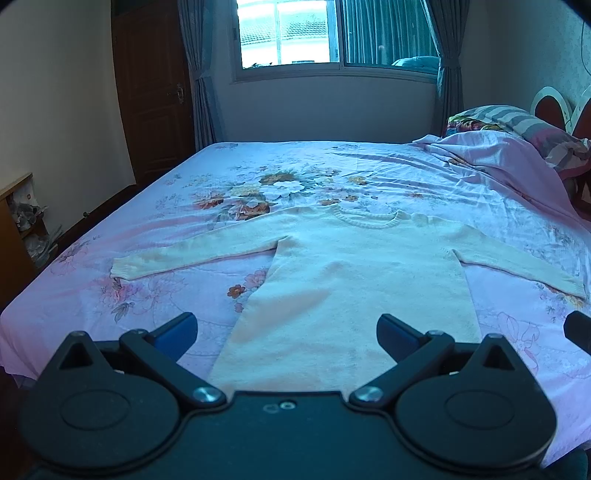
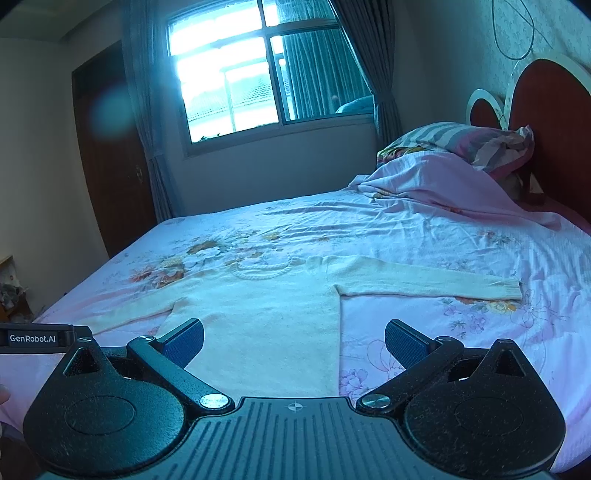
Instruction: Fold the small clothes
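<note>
A cream knit sweater (image 1: 354, 280) lies flat and face up on a bed (image 1: 155, 295) covered by a pink floral sheet. Its body runs lengthwise away from the cameras: the hem is nearest, and the round ribbed neckline points toward the window (image 1: 291, 33) on the far wall. Both sleeves stretch out sideways from the shoulders, across the bed.

In the left wrist view, the left claw (image 1: 287, 332) is released, its blue-padded fingers (image 1: 177, 330) spread wide above the sweater's hem and holding nothing. This view shows both sleeves to their cuffs, a dark wooden door (image 1: 155, 92) left of the window, and part of a wooden shelf unit (image 1: 16, 229) off the bed's left side. A dark sliver of the other tool shows at the right edge.

In the right wrist view, the right claw (image 2: 294, 341) is likewise released and empty, over the sweater's (image 2: 266, 332) right hem corner. Here the right sleeve is seen whole, while the left sleeve's cuff is hidden behind the claw. This view alone shows the red headboard (image 2: 546, 122) clearly, right of the sweater, with a striped pillow (image 2: 450, 138) and rumpled pink bedding in front of it, and a label reading "GenRobot.AI" (image 2: 32, 338) at the left edge.
</note>
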Available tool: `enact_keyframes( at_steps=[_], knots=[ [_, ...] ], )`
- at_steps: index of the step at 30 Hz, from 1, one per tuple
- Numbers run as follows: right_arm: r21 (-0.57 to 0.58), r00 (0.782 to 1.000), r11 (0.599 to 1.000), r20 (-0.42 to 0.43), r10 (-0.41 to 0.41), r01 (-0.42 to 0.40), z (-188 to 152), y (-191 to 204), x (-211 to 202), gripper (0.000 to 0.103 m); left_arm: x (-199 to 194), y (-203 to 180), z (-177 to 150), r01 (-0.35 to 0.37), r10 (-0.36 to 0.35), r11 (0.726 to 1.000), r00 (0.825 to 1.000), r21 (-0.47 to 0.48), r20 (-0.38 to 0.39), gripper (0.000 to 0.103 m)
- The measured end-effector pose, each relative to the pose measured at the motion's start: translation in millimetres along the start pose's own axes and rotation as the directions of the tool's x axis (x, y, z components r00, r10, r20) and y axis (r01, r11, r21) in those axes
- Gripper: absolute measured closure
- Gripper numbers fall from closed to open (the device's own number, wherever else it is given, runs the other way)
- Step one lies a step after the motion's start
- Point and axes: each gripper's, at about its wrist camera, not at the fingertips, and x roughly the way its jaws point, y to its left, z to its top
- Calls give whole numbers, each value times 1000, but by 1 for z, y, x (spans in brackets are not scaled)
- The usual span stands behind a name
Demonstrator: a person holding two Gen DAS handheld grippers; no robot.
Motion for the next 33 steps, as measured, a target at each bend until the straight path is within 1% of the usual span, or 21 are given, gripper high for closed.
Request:
enact_keyframes(
  at_steps=[1, 6, 8, 13, 17, 20, 26, 33],
  knots=[
    [-4, 1000, 1000, -25, -8, 8, 0, 1, 1, 0, 1, 0, 0, -1, 1, 1000, 1000, -1, -1, 1],
    [-3, 1000, 1000, -1, -12, 12, -2, 0, 6, 0, 6, 0, 1, -4, 4, 1000, 1000, -1, -9, 1],
    [-8, 1000, 1000, 22, -12, 12, -5, -1, 7, 0, 10, 1, 1, -3, 3, 1000, 1000, -2, -17, 1],
    [-7, 1000, 1000, -4, -10, 10, -11, 1, 14, 0, 19, 2, 2, -8, 8, 1000, 1000, -1, -30, 1],
    [-3, 1000, 1000, -20, 3, -3, -9, 3, 21, 0, 29, 5, 4, -16, 16, 1000, 999, -8, -40, 1],
    [5, 999, 1000, -36, 9, -9, -3, 7, 34, 0, 38, 9, 7, -30, 29, 999, 999, -18, -41, 1],
    [-52, 1000, 999, -9, 14, -15, 13, 20, 66, 0, 63, 20, 18, -58, 56, 998, 997, -36, -60, 1],
    [-99, 1000, 995, -19, 18, -20, 26, 39, 113, 0, 98, 35, 32, -83, 78, 995, 993, -54, -90, 1]
  ],
)
